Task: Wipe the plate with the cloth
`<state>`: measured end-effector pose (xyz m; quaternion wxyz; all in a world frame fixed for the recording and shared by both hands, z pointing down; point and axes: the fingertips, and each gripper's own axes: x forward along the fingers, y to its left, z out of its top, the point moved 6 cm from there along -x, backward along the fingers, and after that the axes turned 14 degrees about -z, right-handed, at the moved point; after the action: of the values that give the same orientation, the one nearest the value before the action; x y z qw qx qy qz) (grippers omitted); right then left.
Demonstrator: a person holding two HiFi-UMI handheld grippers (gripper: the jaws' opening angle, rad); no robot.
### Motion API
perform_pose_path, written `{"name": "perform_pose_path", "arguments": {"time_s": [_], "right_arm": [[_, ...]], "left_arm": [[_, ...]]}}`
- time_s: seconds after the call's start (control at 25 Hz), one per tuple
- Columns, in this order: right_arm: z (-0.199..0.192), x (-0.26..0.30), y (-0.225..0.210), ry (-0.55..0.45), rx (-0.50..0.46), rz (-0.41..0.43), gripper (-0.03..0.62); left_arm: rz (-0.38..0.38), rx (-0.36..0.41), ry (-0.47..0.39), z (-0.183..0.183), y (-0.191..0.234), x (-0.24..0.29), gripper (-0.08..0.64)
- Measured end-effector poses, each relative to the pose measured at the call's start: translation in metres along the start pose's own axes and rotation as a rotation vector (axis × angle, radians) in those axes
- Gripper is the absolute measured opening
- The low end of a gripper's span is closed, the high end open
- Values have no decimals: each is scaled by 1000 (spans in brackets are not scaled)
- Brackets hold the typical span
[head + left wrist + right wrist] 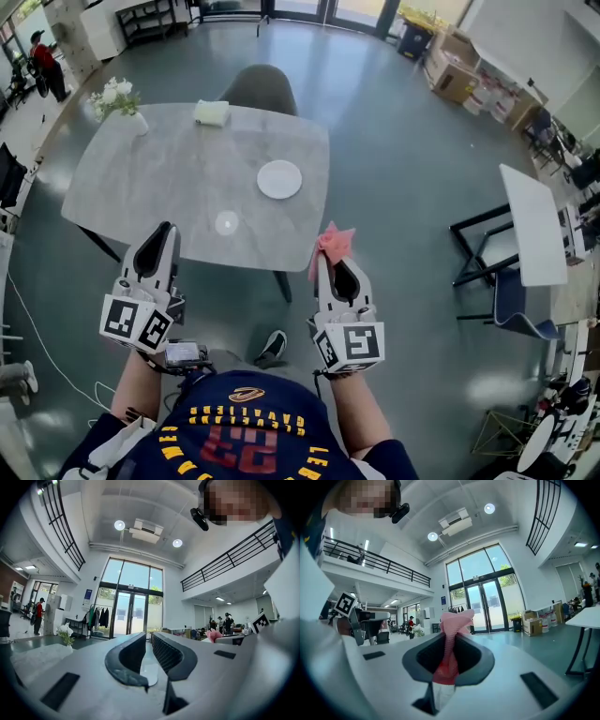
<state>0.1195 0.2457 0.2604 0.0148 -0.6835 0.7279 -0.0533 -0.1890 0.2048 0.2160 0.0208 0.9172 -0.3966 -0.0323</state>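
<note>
Our right gripper (332, 265) has its jaws clamped on the pink cloth (334, 241). Our left gripper (161, 239) stands slightly parted and holds nothing. Both hover at the table's (141, 187) near edge, well apart from the white plate (279, 179). We judge the cloth fetched and the wiping not yet started.

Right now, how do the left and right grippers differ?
The left gripper is empty, jaws slightly apart; the right gripper is shut on the pink cloth. The left gripper's tip is over the table; the right gripper's sits by its near corner. Both point toward the table, short of the plate.
</note>
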Motion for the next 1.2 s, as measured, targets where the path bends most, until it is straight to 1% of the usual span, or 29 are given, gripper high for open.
{"name": "perform_pose_path", "arguments": {"time_s": [0.12, 0.28, 0.36, 0.56, 0.64, 0.76, 0.88, 1.08, 1.2], "right_arm": [[1, 19, -6, 10, 2, 8, 46], [-8, 37, -19, 28, 9, 9, 46], [-14, 47, -20, 42, 13, 4, 46], [-28, 73, -21, 83, 4, -18, 46], [-29, 88, -25, 97, -3, -33, 46], [-32, 113, -28, 125, -3, -58, 46], [-43, 139, -29, 171, -8, -81, 46], [-72, 189, -18, 259, -38, -96, 46], [-94, 217, -15, 319, -12, -97, 46]], "left_arm": [[-2, -16, 24, -5, 9, 16, 49], [-5, -31, 47, -18, 15, 38, 49], [-21, -59, 58, -26, 23, 48, 49], [-66, -194, 129, -64, 55, 76, 49], [-99, -236, 171, -80, 67, 95, 51], [-168, -272, 246, -104, 84, 123, 49], [-210, -307, 315, -133, 102, 148, 49], [-238, -455, 440, -190, 140, 178, 51], [-244, -545, 509, -223, 158, 199, 51]]}}
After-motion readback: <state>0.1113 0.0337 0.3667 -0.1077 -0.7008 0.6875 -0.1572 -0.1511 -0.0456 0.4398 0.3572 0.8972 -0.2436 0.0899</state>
